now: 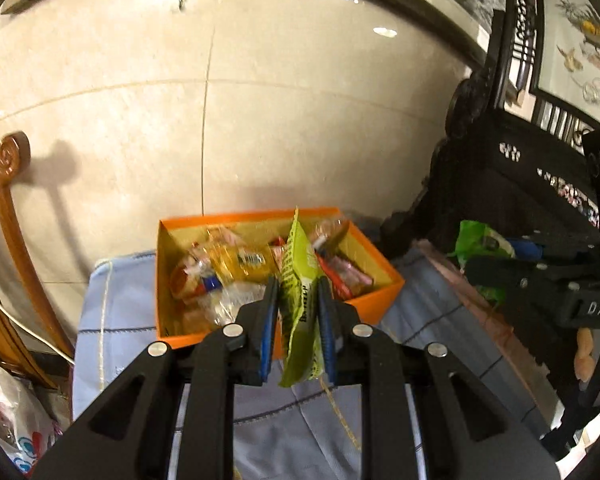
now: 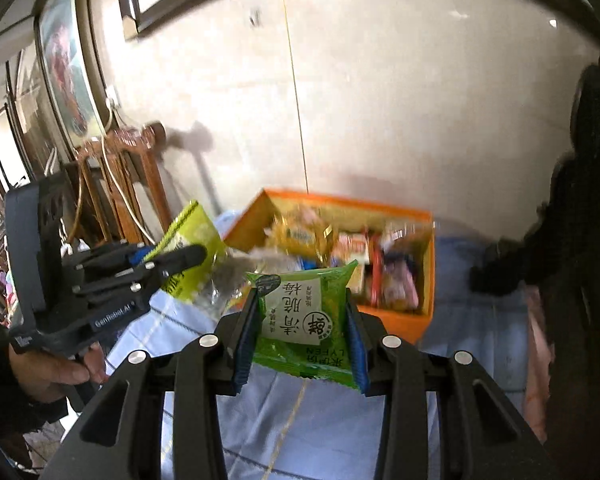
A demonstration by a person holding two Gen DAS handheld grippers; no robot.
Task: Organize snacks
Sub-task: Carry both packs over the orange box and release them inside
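Blue pads of the left gripper (image 1: 298, 320) sit nearest its lens, closed on a yellow-green snack packet (image 1: 300, 300) held edge-on, its long axis running up toward twelve o'clock and away from the camera. On the right wrist view the right gripper (image 2: 302, 320) is likewise clamped on a flat green plum-candy packet (image 2: 306, 320), face toward the lens, printed characters upside down, its width spanning the jaws.

Both packets hang above a quilted blue cloth (image 1: 132, 300) that covers the surface below; whether that is a tabletop or a bed cannot be told. An orange box (image 1: 376, 300), open-topped and already crowded with wrapped snacks, lies just beyond each gripper: at twelve o'clock from the left one, at one o'clock from the right one. From the right wrist view the left gripper (image 2: 204, 254) shows at nine o'clock, a hand (image 2: 56, 372) on its grip, its packet (image 2: 192, 232) close by the box's near-left corner. Both seem about equally near the box.

Judging from this, the next move is a short forward carry and release over the box. Space inside looks tight, so the packets may land on top of others. A wooden chair (image 1: 8, 208) stands at nine o'clock, dark carved furniture (image 1: 500, 184) at three, neither in the path. A tiled wall (image 1: 260, 100) backs the box.
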